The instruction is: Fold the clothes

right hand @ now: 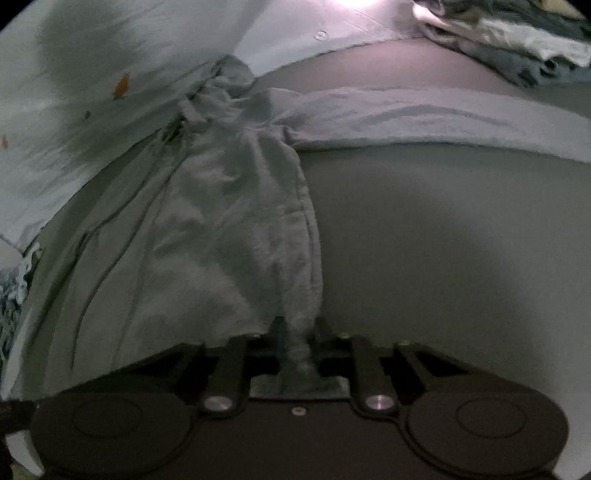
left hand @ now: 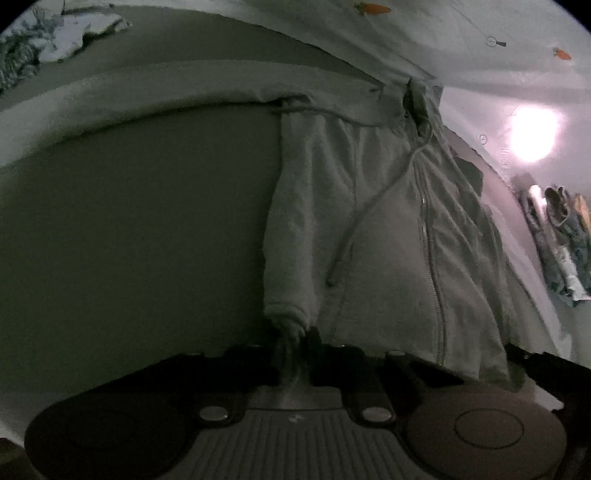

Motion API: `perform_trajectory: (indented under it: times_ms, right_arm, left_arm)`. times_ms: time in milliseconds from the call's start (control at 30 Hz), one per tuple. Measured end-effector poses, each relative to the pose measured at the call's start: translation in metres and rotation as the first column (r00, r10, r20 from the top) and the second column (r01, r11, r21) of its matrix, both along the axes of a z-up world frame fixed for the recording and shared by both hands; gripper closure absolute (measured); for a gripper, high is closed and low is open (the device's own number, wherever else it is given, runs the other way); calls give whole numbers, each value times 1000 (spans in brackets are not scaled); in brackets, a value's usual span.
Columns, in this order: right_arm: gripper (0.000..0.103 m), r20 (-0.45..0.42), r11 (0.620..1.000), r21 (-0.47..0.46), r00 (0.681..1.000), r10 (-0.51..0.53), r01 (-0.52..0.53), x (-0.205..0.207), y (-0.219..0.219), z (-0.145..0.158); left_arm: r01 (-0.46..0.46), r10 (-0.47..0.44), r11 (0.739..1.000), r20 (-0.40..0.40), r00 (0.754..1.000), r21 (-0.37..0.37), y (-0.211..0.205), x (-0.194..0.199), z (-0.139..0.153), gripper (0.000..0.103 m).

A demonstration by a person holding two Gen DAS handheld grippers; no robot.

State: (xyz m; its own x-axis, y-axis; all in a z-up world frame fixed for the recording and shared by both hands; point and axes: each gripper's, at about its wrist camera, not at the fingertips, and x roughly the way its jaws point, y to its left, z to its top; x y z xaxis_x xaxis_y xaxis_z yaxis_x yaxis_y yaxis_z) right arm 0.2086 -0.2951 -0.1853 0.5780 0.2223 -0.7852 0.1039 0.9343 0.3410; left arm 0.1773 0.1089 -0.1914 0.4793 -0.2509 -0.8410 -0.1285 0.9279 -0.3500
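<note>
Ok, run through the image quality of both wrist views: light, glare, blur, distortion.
Left wrist view: dim, a blown-out glare spot at the right, strong fisheye curving, hoodie zipper fairly sharp. Right wrist view: equally dim, glare at the top edge, fabric soft and slightly blurred, a dark shadow on the patterned sheet.

Hoodie (left hand: pixel 388 229) on table (left hand: pixel 129 229); clothes pile (right hand: pixel 517 40) behind it.

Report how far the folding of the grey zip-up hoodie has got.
Done: the grey zip-up hoodie lies flat, front up. A folded pile sits on the far side. In hand: the left gripper and right gripper each pinch the hoodie's bottom hem. Left: both sleeves lie spread out; no fold shows.
</note>
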Motion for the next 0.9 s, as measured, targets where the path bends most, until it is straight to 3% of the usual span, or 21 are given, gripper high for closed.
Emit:
perform_trajectory:
  times_ms: [133,200,333,433,500,567,633,767,800,900]
  right_arm:
    - [93,21,993,109,998,-53,50,-17,-16,22]
    - [94,12,991,120,998,-56,55,-28,-20,28]
    - [91,-76,997,68,997,-34,40,-32,-16,5]
    - [82,-66,999,-36,998,17,-20,-23,0,8]
    - [59,-46,985,-155,997,69,-76,-20,13,14]
    - [50,-31,973,-213,996,89,-93,-18,17,16]
    - [42,-40,979,-191,998,58,-64,-13,14,16]
    - [12,-20,983,-181,1000,14,-17,-1,10,19]
    - [9,-9,983,-183,1000,11,-13,3,13,19]
    - [1,36,983,-182,999,22,-15,16,25,21]
  left_arm:
    - [-21,21,999,-2,1000,-45,6,-12,28,91]
    - [-41,40,997,-28,999,-63,11,-19,33,91]
    - [-62,59,998,-118,991,-27,11,-17,2,84]
    - [-47,47,999,-122,991,7,7,-12,0,77]
    - [-23,29,998,-110,994,55,3,-10,6,67]
    - [-15,25,995,-104,994,94,2,-10,8,59]
    - [-38,48,994,-93,995,104,7,-8,12,50]
    - [-75,82,986,-41,996,151,17,1,24,42]
    - [-79,84,982,-27,996,170,17,4,26,37]
    - [-62,61,974,12,998,220,20,16,32,36]
